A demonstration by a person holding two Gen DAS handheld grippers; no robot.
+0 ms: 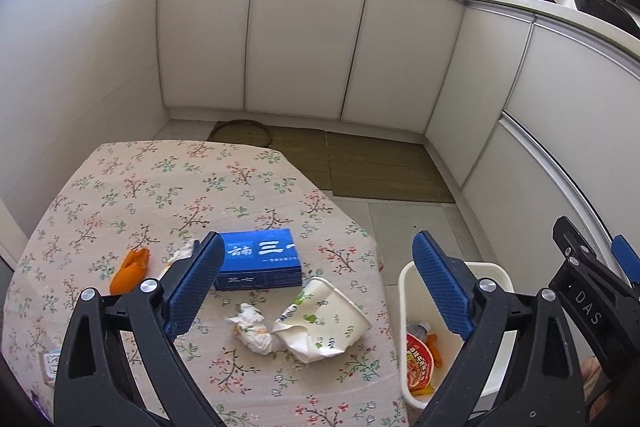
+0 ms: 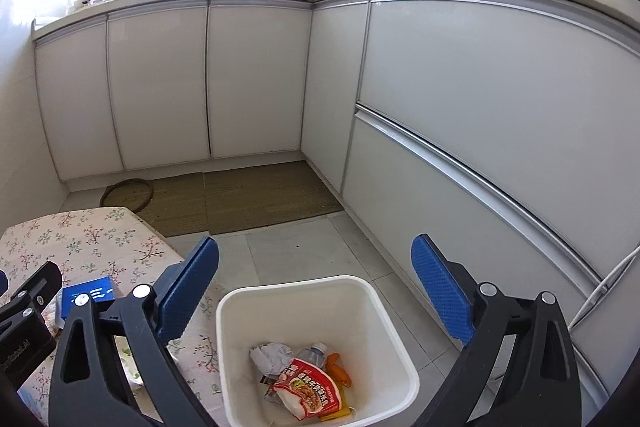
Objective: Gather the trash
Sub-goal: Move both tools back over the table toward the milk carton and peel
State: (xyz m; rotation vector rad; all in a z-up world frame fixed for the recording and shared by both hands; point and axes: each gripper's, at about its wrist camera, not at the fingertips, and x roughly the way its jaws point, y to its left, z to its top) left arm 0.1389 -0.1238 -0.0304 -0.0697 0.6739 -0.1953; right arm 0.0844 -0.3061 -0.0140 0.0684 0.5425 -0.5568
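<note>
The left gripper (image 1: 316, 267) is hanging over the table (image 1: 100, 195), fingers wide apart, empty. The right gripper (image 2: 316, 271), fingers apart too, is hovering above the white bin (image 2: 320, 307). A squashed cup (image 1: 324, 323) is lying at 6 o'clock from the blue box (image 1: 260, 263).

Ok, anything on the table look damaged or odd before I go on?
The paper cup lies on its side, crushed and torn open, beside a crumpled tissue. An orange wrapper lies further left. Nothing spilled on the tablecloth.

table (image 1: 120, 187): box (image 1: 260, 263) behind crushed cup (image 1: 324, 323) and wad (image 1: 252, 327) | bin (image 2: 240, 311): right of table, on floor | wrapper (image 2: 308, 391), bottle (image 2: 312, 353): in bin
</note>
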